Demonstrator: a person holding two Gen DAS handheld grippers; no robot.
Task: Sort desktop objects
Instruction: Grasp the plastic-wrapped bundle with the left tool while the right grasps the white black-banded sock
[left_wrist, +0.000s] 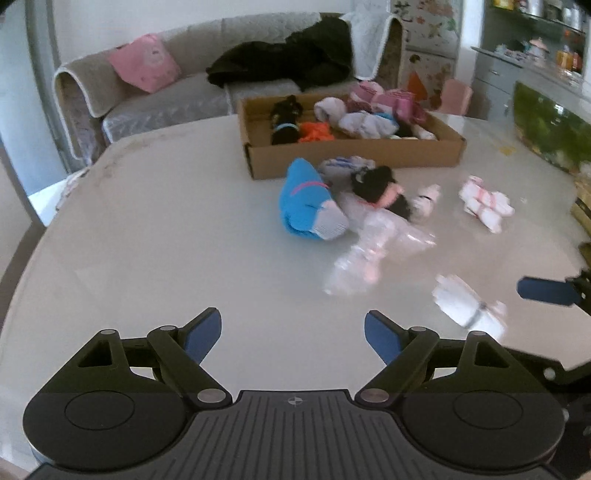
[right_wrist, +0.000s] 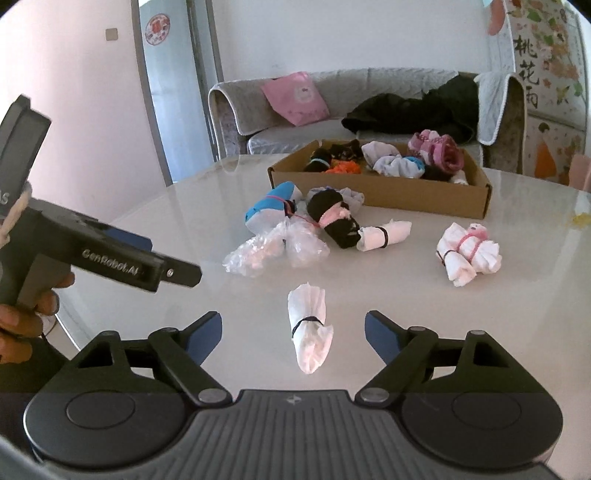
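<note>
In the right wrist view a white sock roll (right_wrist: 309, 328) tied with a black band lies on the white table (right_wrist: 517, 314), between the fingers of my right gripper (right_wrist: 293, 332). That gripper is open and its pads stand clear of the roll. My left gripper (left_wrist: 293, 332) is open over bare table with nothing between its fingers. The same roll (left_wrist: 469, 306) lies to its right. Farther back sit a blue sock bundle (right_wrist: 271, 203), a black and pink bundle (right_wrist: 332, 218) and clear plastic bags (right_wrist: 273, 251).
A cardboard box (right_wrist: 424, 205) holding several rolled socks stands at the back of the table. A small white roll (right_wrist: 382, 234) and a white and pink bundle (right_wrist: 467, 253) lie at the right. A hand (right_wrist: 22, 317) holds the left gripper at the left edge. A sofa (right_wrist: 295, 136) stands behind.
</note>
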